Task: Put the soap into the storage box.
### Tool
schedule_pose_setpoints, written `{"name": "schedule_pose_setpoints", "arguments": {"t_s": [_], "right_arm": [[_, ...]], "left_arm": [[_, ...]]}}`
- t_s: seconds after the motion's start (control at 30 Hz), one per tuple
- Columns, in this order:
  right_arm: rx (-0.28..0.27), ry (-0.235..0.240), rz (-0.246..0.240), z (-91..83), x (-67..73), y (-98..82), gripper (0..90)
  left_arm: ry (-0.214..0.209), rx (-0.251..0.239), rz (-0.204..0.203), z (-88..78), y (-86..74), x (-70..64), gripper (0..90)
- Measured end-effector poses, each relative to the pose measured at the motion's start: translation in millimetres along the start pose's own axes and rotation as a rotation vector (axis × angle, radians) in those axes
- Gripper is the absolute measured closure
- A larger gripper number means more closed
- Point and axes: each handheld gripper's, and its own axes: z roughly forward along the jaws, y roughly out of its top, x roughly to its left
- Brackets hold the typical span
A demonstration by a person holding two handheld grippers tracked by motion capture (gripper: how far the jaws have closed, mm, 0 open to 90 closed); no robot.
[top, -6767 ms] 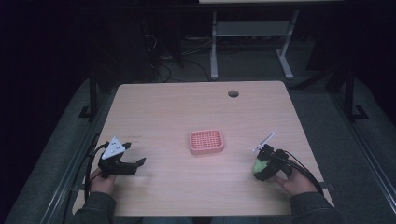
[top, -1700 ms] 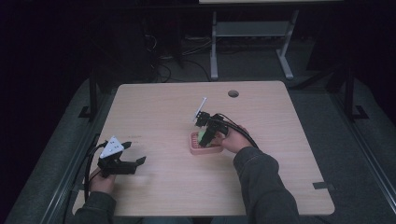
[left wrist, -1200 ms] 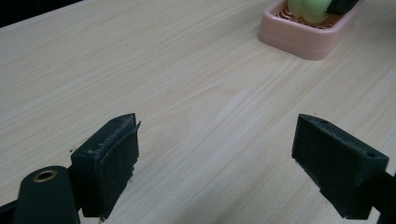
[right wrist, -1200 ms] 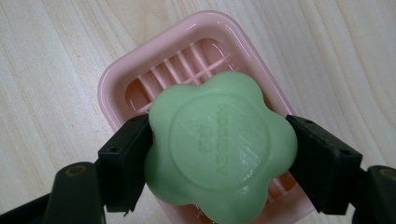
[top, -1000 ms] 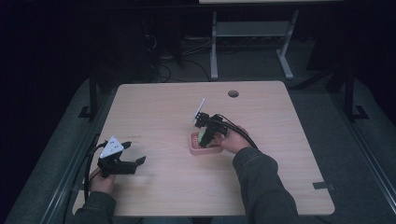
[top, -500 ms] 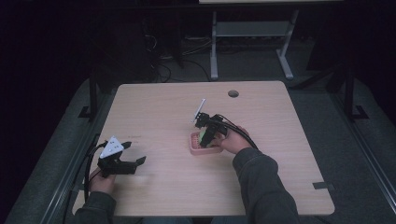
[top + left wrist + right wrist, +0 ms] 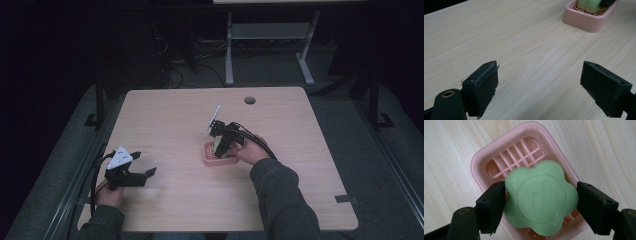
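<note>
The right gripper (image 7: 541, 202) clamps the green flower-shaped soap bar (image 7: 541, 201) over the pink slatted plastic soap dish (image 7: 477, 162) mid-tabletop. The bar overhangs the rim, so release risks tilting. The left gripper (image 7: 546, 87) rests open near the tabletop's left edge.

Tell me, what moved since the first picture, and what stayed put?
The right gripper, shut on the green soap, travelled from the table's right edge to the middle and now holds the soap over the pink soap dish. The dish stayed in place. The left gripper stayed open near the left edge of the table.
</note>
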Motion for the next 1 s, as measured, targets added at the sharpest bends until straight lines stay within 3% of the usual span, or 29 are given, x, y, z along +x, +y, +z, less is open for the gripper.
{"name": "schedule_pose_setpoints", "arguments": {"t_s": [1.0], "right_arm": [[-0.048, 0.027, 0.014, -11.6, -2.7, -5.3, 24.9]], "left_arm": [[0.003, 0.001, -0.002, 1.0, 0.0, 0.0, 14.4]]}}
